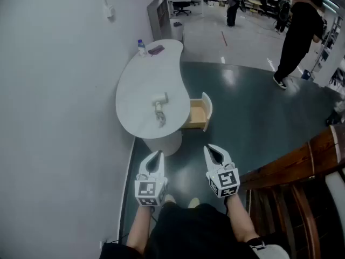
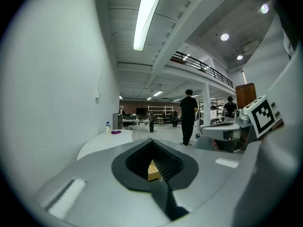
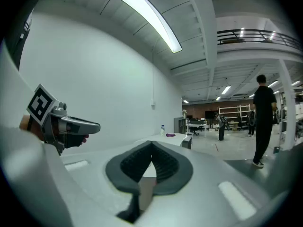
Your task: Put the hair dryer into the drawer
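Head view: hair dryer lies on the white surface.
Drawer: open, beside the hair dryer.
Left tongs: closed, empty.
Right tongs: closed, empty.

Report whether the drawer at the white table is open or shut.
Open: the drawer juts out sideways from the white table, wooden inside exposed. The hair dryer lies on the tabletop, outside it.
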The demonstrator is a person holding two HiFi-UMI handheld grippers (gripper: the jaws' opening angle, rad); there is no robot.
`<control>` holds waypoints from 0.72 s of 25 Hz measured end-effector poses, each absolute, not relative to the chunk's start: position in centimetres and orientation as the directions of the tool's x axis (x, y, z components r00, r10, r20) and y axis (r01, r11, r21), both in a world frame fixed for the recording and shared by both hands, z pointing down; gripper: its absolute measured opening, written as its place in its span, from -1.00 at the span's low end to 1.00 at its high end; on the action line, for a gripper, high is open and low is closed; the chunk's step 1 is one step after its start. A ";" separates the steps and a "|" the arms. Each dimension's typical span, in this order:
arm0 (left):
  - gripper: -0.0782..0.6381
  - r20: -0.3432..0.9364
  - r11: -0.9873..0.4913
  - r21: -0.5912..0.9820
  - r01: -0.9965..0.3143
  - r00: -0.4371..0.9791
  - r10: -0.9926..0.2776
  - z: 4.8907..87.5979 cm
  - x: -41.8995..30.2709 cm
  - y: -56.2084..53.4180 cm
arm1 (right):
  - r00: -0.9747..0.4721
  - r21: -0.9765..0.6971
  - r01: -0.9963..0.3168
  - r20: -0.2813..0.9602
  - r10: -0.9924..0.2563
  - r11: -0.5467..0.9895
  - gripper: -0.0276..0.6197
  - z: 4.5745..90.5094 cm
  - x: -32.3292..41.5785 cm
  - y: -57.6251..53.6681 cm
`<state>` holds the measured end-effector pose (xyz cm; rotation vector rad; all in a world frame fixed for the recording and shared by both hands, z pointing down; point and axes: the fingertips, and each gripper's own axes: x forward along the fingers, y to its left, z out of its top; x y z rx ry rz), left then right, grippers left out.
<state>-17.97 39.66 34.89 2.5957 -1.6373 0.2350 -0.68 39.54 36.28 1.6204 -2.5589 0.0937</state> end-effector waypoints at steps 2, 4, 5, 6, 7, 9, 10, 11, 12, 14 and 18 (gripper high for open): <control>-0.76 0.162 -0.431 -0.028 -0.902 0.421 -0.892 34.8 -17.8 39.8 | -0.425 0.004 -0.904 0.123 -0.897 0.428 -0.91 36.2 -0.6 39.7; -0.76 0.162 -0.430 -0.029 -0.902 0.420 -0.893 34.8 -17.8 39.9 | -0.424 0.003 -0.904 0.124 -0.897 0.428 -0.91 36.3 -0.5 39.8; -0.76 0.162 -0.430 -0.029 -0.902 0.421 -0.893 34.7 -17.7 40.0 | -0.424 0.003 -0.904 0.126 -0.897 0.427 -0.91 36.3 -0.4 39.9; -0.76 0.162 -0.432 -0.028 -0.902 0.422 -0.892 34.7 -17.6 40.1 | -0.422 0.003 -0.905 0.126 -0.898 0.426 -0.91 36.4 -0.3 40.0; -0.76 0.161 -0.433 -0.026 -0.901 0.424 -0.891 34.7 -17.5 40.2 | -0.421 0.000 -0.905 0.125 -0.898 0.425 -0.91 36.4 -0.2 40.1; -0.76 0.163 -0.435 -0.026 -0.900 0.426 -0.890 34.7 -17.2 40.4 | -0.420 -0.014 -0.907 0.120 -0.899 0.422 -0.91 36.4 0.0 40.3; -0.76 0.164 -0.435 -0.027 -0.900 0.425 -0.890 34.8 -17.2 40.5 | -0.420 -0.022 -0.907 0.120 -0.900 0.421 -0.91 36.4 0.1 40.3; -0.76 0.164 -0.434 -0.028 -0.900 0.424 -0.891 34.8 -17.1 40.5 | -0.419 -0.026 -0.908 0.121 -0.900 0.419 -0.91 36.5 0.1 40.4; -0.76 0.163 -0.434 -0.029 -0.901 0.424 -0.891 34.8 -17.1 40.5 | -0.417 -0.026 -0.908 0.124 -0.900 0.418 -0.91 36.6 0.2 40.4; -0.76 0.161 -0.431 -0.028 -0.902 0.421 -0.892 34.9 -17.0 40.5 | -0.417 -0.022 -0.908 0.136 -0.899 0.418 -0.91 36.9 0.2 40.4; -0.76 0.176 -0.421 -0.017 -0.907 0.412 -0.894 35.3 -17.0 40.3 | -0.427 -0.015 -0.903 0.165 -0.889 0.430 -0.91 37.6 0.2 40.2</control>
